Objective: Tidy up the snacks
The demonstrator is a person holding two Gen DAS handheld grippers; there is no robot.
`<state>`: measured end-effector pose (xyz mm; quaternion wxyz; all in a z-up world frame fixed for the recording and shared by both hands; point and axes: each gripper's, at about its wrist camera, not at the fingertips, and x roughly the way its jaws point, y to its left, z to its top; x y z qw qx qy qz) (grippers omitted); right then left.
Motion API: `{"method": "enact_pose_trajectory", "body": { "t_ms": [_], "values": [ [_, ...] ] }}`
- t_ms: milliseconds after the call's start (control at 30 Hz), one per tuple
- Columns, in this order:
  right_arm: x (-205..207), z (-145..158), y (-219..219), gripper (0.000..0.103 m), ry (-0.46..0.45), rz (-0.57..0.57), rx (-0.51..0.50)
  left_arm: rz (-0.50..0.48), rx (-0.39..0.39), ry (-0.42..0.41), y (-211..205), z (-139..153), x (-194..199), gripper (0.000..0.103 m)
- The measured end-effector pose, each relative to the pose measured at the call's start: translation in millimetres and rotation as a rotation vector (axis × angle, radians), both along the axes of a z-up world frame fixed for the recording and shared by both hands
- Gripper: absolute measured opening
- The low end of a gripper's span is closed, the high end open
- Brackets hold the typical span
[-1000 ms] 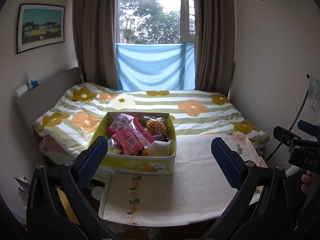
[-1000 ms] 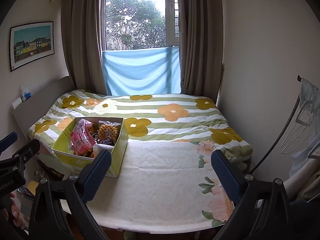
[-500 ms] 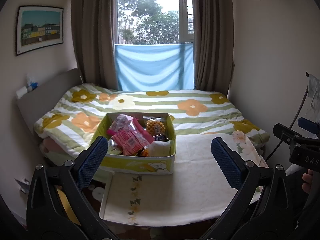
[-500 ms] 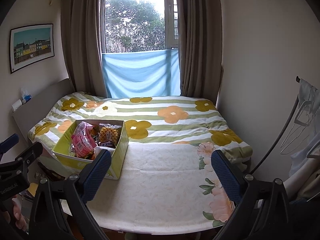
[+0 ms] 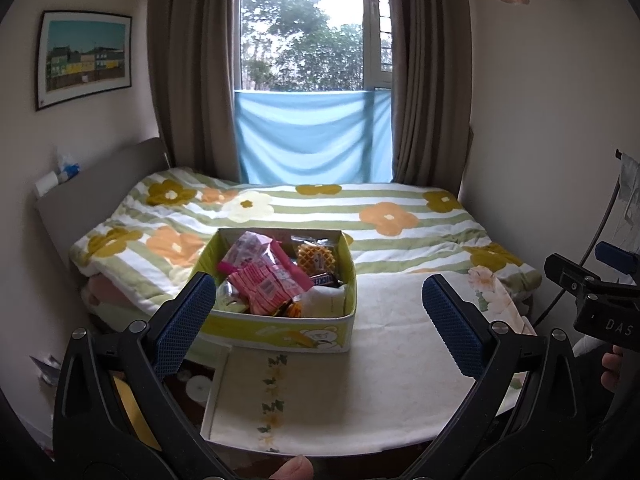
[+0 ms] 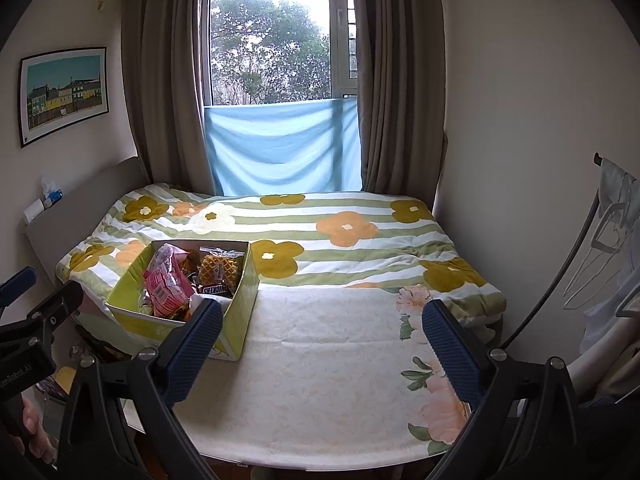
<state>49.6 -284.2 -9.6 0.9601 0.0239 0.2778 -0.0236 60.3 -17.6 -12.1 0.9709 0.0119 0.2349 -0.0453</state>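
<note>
A yellow-green cardboard box [image 5: 280,330] stands at the near left of the cloth-covered table [image 5: 384,368], against the bed. It holds several snacks: pink packets [image 5: 268,284], a wrapped waffle [image 5: 316,258] and a Snickers bar [image 5: 324,280]. The box also shows in the right wrist view [image 6: 240,304]. My left gripper [image 5: 316,320] is open and empty, held back from the box. My right gripper [image 6: 320,336] is open and empty over the table's bare part, to the right of the box.
A bed with a flowered striped quilt [image 5: 360,216] lies behind the table. A headboard shelf [image 5: 56,184] is at the left. A clothes rack with hangers [image 6: 608,232] stands at the right. Walls close both sides.
Both views have shifted slightly: the box sits a little lower and nearer in frame. Both grippers stay open and empty.
</note>
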Motion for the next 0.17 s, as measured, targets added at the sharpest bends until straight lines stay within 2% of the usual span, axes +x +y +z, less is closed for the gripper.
{"method": "enact_pose_trajectory", "body": {
  "t_ms": [167],
  "values": [
    [5.4,-2.8,4.9,0.099,0.011,0.003,0.006,0.000,-0.014,0.002,4.6,-2.3,5.0,0.103]
  ]
}}
